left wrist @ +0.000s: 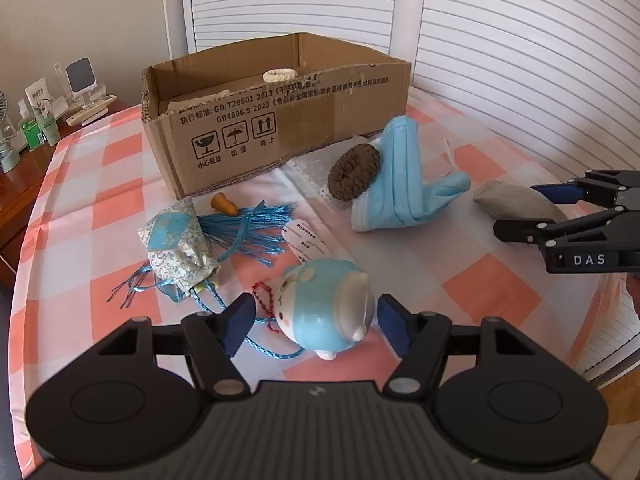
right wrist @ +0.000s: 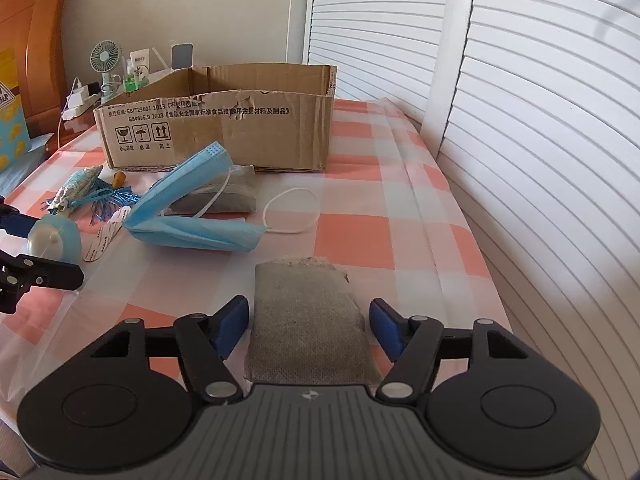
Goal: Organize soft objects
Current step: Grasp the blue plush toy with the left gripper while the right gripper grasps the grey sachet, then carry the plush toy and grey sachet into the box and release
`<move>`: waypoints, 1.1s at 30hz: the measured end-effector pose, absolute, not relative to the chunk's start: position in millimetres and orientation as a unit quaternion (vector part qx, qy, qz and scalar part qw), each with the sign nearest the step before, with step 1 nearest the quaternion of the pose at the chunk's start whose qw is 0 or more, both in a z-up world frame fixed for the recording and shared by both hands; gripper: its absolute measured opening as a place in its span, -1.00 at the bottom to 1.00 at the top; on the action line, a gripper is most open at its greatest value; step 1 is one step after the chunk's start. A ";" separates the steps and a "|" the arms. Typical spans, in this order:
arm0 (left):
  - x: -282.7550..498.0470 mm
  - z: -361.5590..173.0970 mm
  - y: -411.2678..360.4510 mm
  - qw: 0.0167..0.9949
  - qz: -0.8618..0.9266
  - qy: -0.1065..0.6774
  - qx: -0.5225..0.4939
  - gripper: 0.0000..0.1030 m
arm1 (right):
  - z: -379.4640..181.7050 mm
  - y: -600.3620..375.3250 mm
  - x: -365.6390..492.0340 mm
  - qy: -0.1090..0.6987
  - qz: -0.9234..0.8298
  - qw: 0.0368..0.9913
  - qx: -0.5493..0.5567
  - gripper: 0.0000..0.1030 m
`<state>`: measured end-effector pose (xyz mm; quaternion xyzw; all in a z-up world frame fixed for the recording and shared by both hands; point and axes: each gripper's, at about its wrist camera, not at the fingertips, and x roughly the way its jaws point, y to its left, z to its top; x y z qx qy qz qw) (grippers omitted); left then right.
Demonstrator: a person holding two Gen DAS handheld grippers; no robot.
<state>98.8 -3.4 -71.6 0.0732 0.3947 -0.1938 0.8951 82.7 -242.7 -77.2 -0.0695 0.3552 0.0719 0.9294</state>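
Grey fabric pouch [right wrist: 308, 320] lay between the spread fingers of the right gripper [right wrist: 309, 326], untouched by either pad. Only the left wrist view showed the blue-and-white plush toy [left wrist: 320, 312] lying between the equally wide-set fingers of the left gripper [left wrist: 316, 328], and a brown knitted ring [left wrist: 354, 172] against the blue face mask [left wrist: 400, 184]. Only the right view showed the mask's white ear loop [right wrist: 292, 210]. Everything sat on a pink-checked tablecloth [right wrist: 348, 224] before a cardboard box [right wrist: 224, 120], white slatted shutters [right wrist: 540, 120] behind.
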 end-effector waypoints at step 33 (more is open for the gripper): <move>90.3 -44.9 8.4 0.886 -0.242 0.389 0.074 -0.07 | -61.8 -245.1 77.5 0.350 0.092 0.929 -0.080 -0.09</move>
